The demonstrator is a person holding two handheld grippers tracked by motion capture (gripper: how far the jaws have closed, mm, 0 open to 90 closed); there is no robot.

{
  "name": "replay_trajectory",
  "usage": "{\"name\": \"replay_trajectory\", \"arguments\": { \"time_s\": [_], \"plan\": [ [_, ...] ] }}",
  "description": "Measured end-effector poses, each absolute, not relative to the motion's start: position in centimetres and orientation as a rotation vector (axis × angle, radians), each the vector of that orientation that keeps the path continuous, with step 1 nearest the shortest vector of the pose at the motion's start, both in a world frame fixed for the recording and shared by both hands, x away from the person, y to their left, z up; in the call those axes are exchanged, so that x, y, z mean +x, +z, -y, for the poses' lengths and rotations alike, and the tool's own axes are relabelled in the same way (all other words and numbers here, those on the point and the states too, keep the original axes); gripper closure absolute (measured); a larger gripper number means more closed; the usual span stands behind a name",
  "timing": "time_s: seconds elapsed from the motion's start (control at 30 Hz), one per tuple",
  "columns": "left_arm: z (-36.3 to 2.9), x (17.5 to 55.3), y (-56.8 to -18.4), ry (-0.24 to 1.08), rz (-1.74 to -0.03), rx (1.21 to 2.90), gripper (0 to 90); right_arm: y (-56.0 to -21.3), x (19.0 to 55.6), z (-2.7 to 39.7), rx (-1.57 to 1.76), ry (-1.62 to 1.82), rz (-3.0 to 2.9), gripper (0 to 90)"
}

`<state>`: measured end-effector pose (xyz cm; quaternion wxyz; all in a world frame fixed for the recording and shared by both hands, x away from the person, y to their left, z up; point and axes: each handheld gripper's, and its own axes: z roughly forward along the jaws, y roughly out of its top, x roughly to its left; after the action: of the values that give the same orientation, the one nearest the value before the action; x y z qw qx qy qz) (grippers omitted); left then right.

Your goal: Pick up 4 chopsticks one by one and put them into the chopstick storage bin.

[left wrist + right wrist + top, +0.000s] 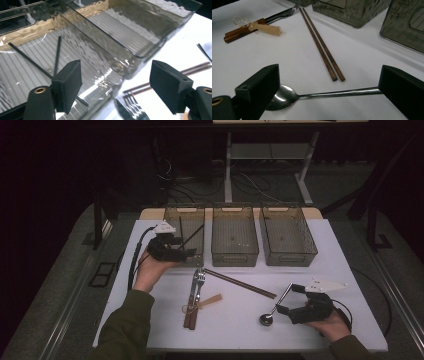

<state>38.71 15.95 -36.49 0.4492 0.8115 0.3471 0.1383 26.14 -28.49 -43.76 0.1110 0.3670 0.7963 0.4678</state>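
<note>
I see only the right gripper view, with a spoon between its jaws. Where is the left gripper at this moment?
Observer: In the high view, the left gripper is at the near end of the leftmost bin.
Operator: Does it hold something?
Observer: No. In the left gripper view its jaws stand open with nothing between them.
Operator: What is inside that bin?
Observer: Two black chopsticks lie in it, crossing each other.
</note>
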Motion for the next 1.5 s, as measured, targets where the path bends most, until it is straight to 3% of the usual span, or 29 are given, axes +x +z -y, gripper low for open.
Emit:
{"name": "replay_trajectory", "arguments": {
  "time_s": [0.53,0.73,1.5],
  "plan": [
    [-16.1,32.8,-39.6,0.349,-0.764,2.014,9.5,-43.7,26.1,28.6,1.084,1.378,-2.335,3.7],
    [-16.3,30.8,-40.4,0.342,-0.733,2.013,0.0,-43.7,26.1,28.6,1.079,1.375,-2.335,3.7],
    [-17.0,26.7,-43.4,0.220,-0.650,2.012,0.0,-43.2,26.0,28.8,1.067,1.378,-2.329,3.7]
  ]
}}
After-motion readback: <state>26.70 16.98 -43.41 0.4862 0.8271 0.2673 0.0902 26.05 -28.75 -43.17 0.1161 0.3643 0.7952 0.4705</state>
